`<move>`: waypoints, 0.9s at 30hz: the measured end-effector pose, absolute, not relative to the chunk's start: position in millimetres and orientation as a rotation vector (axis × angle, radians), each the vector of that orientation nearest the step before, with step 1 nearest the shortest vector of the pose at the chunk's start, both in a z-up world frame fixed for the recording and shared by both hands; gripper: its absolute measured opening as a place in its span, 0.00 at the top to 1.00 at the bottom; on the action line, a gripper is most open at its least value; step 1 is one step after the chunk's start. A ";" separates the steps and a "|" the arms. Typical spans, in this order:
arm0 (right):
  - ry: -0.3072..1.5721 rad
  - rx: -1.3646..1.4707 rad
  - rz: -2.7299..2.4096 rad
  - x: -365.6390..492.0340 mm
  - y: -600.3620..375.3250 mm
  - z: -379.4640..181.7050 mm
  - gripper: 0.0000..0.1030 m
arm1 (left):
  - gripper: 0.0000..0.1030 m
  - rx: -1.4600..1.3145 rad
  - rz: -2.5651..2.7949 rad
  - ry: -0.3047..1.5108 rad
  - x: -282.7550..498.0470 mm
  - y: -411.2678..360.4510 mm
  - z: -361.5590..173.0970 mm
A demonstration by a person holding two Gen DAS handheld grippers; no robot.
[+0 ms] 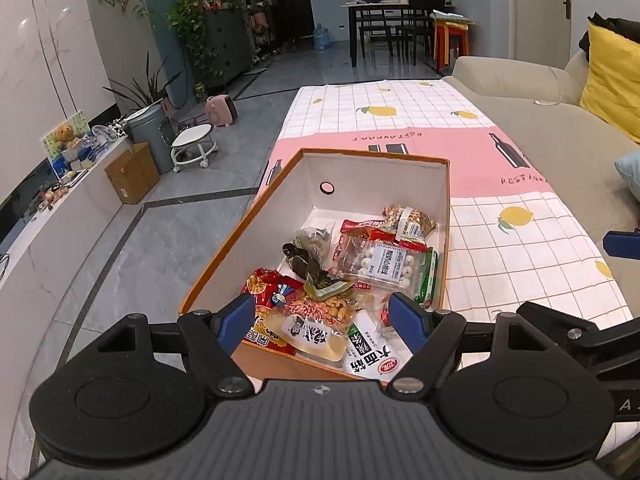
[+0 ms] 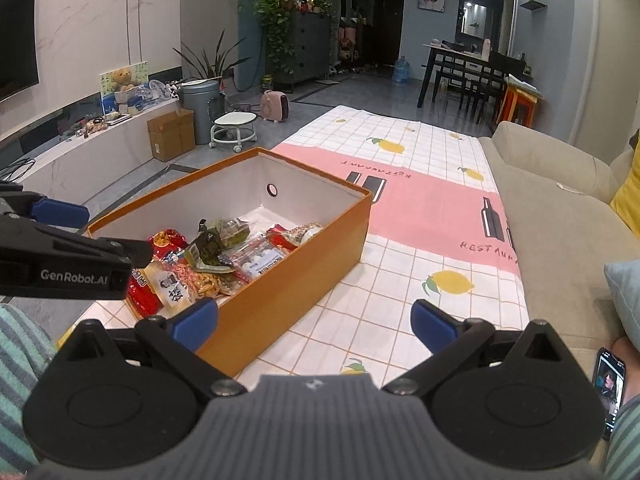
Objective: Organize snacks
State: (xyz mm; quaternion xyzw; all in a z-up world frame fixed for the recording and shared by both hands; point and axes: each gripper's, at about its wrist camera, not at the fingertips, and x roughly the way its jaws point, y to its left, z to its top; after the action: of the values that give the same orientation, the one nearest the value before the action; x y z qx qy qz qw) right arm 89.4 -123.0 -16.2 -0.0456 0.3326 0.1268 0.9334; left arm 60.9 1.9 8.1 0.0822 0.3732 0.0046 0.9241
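Observation:
An orange cardboard box (image 1: 376, 184) (image 2: 288, 280) with a white inside stands on the table's left part. Several snack packets lie in it: a clear pack of white balls (image 1: 376, 262) (image 2: 260, 258), a peanut bag (image 1: 332, 308) (image 2: 200, 280), a red bag (image 1: 268, 286) (image 2: 166, 240), a dark green packet (image 1: 308, 264) (image 2: 208, 248) and a white-green noodle pack (image 1: 370, 354). My left gripper (image 1: 322, 320) hovers open above the box's near end, nothing between its fingers; it shows from the side in the right wrist view (image 2: 60, 212). My right gripper (image 2: 314, 320) is open over the tablecloth beside the box's right wall.
The table carries a pink and white checked cloth with lemons (image 1: 512, 216) (image 2: 448, 284). A beige sofa (image 1: 560, 148) (image 2: 560, 240) runs along its right, with a yellow cushion (image 1: 612, 80). A phone (image 2: 610, 388) lies by a person's striped sleeve. Grey floor, stool and carton are left.

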 end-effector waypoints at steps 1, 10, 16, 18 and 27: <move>0.681 -0.092 0.260 89.7 -123.6 -16.3 0.04 | 0.14 0.170 0.008 0.768 61.8 1.8 7.9; 0.672 -0.096 0.262 88.3 -123.2 -14.2 0.04 | 0.14 0.175 -0.005 0.777 62.8 -0.4 7.9; 0.678 -0.103 0.267 88.0 -121.8 -14.8 0.04 | 0.14 0.166 -0.005 0.785 63.5 1.4 7.4; 0.682 -0.105 0.265 88.7 -121.5 -14.5 0.04 | 0.14 0.167 -0.004 0.790 64.0 1.1 6.5; 0.707 -0.095 0.258 92.1 -122.9 -16.8 0.04 | 0.14 0.168 -0.005 0.805 65.3 0.3 4.1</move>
State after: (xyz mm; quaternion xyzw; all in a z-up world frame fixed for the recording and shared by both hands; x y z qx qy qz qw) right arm 92.1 -122.9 -16.8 -0.0462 0.3449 0.1259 0.9290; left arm 65.3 0.3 4.1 0.0817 0.3915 -0.0023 0.9166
